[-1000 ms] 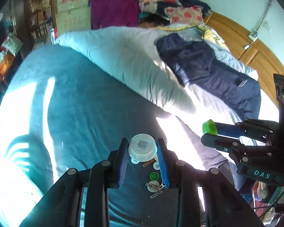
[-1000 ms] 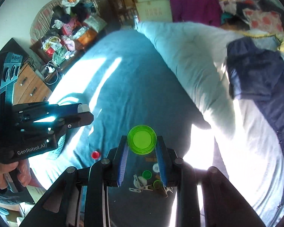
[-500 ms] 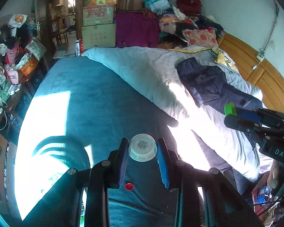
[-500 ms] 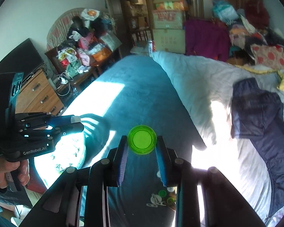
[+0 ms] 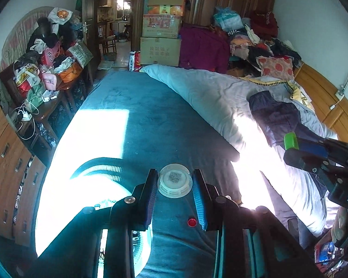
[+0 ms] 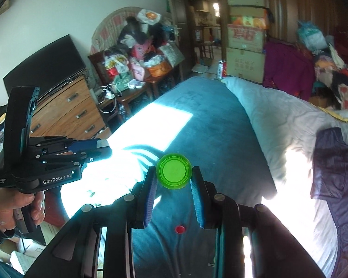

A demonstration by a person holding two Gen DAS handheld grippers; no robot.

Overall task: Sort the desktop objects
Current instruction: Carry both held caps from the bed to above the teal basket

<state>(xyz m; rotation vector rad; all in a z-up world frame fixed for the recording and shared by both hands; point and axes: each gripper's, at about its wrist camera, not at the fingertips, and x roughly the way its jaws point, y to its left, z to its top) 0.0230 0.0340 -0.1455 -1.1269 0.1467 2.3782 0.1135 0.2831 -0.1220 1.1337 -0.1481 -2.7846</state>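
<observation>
My left gripper point(image 5: 174, 180) is shut on a white round cap point(image 5: 174, 180) with a QR code, held above the teal bedspread point(image 5: 150, 115). My right gripper point(image 6: 174, 174) is shut on a bright green cap point(image 6: 174, 171), also held up over the bed. A small red cap point(image 5: 191, 222) lies on the bedspread below the left gripper and shows in the right wrist view point(image 6: 179, 229) too. The right gripper shows at the right of the left wrist view point(image 5: 294, 143). The left gripper shows at the left of the right wrist view point(image 6: 99, 148).
A pale quilt point(image 5: 220, 97) and a dark jacket point(image 5: 280, 118) lie on the bed's right side. A wooden dresser point(image 6: 74, 111) with a TV point(image 6: 44, 64) and a cluttered table point(image 5: 44, 74) stand left. Stacked cardboard boxes point(image 5: 161, 23) are at the far end.
Both grippers have lifted and tilted up with their caps. The pile of small caps and clips has dropped out of view; the far room now shows.
</observation>
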